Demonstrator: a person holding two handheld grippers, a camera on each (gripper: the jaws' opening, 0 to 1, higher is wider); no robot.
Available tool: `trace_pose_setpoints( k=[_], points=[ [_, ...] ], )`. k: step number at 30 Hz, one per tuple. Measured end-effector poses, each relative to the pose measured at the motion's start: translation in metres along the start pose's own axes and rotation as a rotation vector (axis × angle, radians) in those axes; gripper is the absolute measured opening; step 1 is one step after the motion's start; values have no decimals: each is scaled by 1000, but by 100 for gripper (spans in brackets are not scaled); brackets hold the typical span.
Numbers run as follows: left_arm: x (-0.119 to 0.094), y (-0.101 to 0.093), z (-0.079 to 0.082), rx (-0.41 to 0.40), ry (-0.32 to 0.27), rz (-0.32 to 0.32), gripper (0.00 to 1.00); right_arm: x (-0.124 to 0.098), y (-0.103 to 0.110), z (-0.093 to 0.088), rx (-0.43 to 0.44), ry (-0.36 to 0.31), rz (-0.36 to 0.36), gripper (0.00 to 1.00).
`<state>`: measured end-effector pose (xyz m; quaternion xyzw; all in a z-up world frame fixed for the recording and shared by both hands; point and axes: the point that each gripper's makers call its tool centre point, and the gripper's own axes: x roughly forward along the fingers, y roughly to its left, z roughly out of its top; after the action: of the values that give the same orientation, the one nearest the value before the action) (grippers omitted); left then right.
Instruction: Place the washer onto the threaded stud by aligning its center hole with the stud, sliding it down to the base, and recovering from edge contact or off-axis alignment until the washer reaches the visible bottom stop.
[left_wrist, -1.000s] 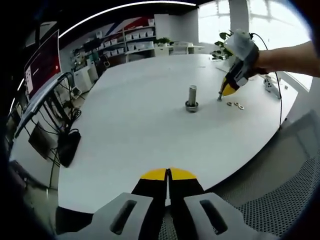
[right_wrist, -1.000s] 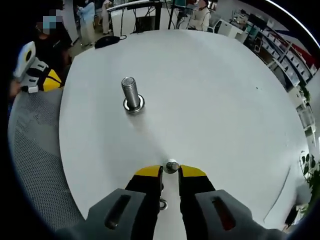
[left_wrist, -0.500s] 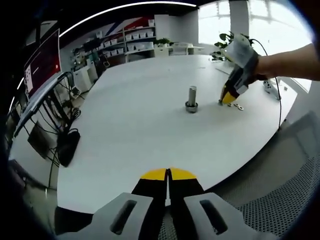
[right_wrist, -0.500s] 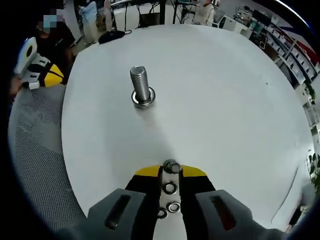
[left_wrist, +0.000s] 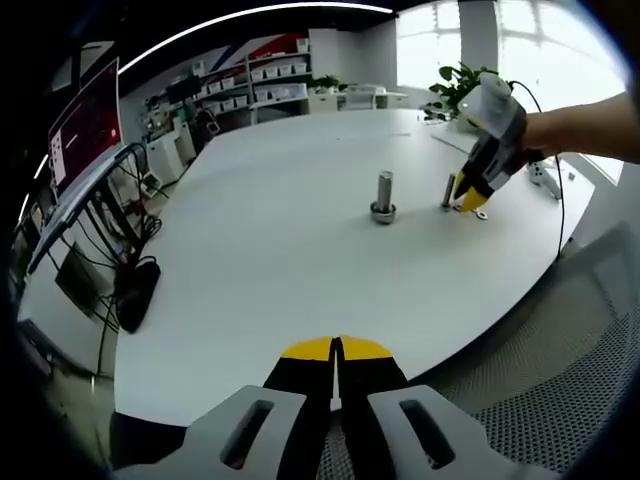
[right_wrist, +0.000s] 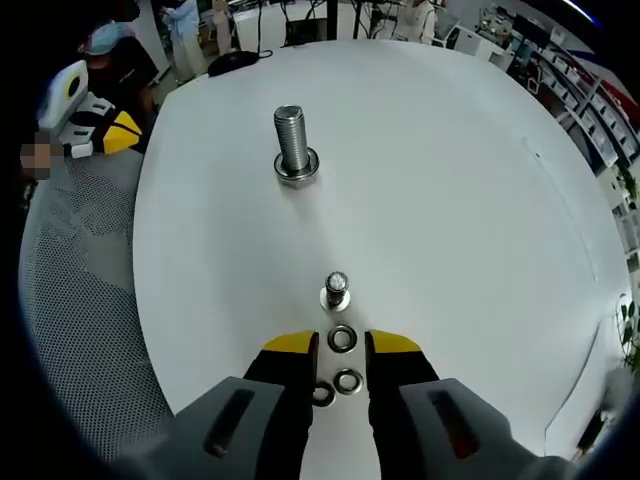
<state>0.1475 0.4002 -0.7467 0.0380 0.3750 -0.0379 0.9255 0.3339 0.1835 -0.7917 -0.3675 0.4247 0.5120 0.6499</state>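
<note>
Left gripper view: the left gripper (left_wrist: 337, 352) sits low at the near edge of the white table (left_wrist: 260, 250), its yellow-tipped jaws pressed together with nothing between them. Out on the table a large threaded stud (left_wrist: 384, 195) stands upright on its base. To its right a small stud (left_wrist: 447, 192) stands upright as well. The right gripper (left_wrist: 468, 196), held by a person's hand (left_wrist: 545, 130), is tipped down at the table just beside the small stud; a washer (left_wrist: 482, 213) lies flat just past its yellow tips. From this angle I cannot tell how its jaws stand. A dark bag (left_wrist: 135, 292) lies on the floor off the table's left side, and a mesh chair seat (left_wrist: 560, 400) shows at lower right.

Right gripper view: the right gripper (right_wrist: 341, 345) has its jaws spread apart, holding nothing. One washer (right_wrist: 342, 338) lies flat on the table (right_wrist: 450, 200) in the gap between the yellow tips. A second washer (right_wrist: 348, 381) lies nearer the camera between the jaws, and a third (right_wrist: 322, 393) is partly hidden by the left jaw. The small stud (right_wrist: 336, 291) stands upright just ahead of the tips. The large threaded stud (right_wrist: 295, 146) stands well beyond it, upright on its base. The left gripper (right_wrist: 95, 135) shows at upper left, off the table's edge above the mesh seat (right_wrist: 80, 300); its jaws cannot be judged from here.
</note>
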Motion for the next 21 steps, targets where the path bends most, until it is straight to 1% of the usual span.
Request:
trace_pose_setpoints(
  k=[1, 8, 11, 12, 14, 21],
  points=[
    [0, 0, -1, -1, 5, 0, 0, 0, 0, -1, 0, 0, 2, 21],
    [-1, 0, 1, -3, -7, 2, 0, 2, 3, -2, -18, 16, 34, 22],
    [0, 0, 1, -4, -7, 3, 0, 6, 4, -5, -51, 48, 47, 22],
    [0, 0, 1, -4, -7, 3, 0, 6, 2, -2, -37, 36, 44, 22],
    [0, 1, 1, -5, -9, 3, 0, 6, 2, -2, -32, 39, 53, 22],
    [0, 1, 2, -7, -15, 3, 0, 6, -1, -4, -53, 43, 52, 16]
  ],
)
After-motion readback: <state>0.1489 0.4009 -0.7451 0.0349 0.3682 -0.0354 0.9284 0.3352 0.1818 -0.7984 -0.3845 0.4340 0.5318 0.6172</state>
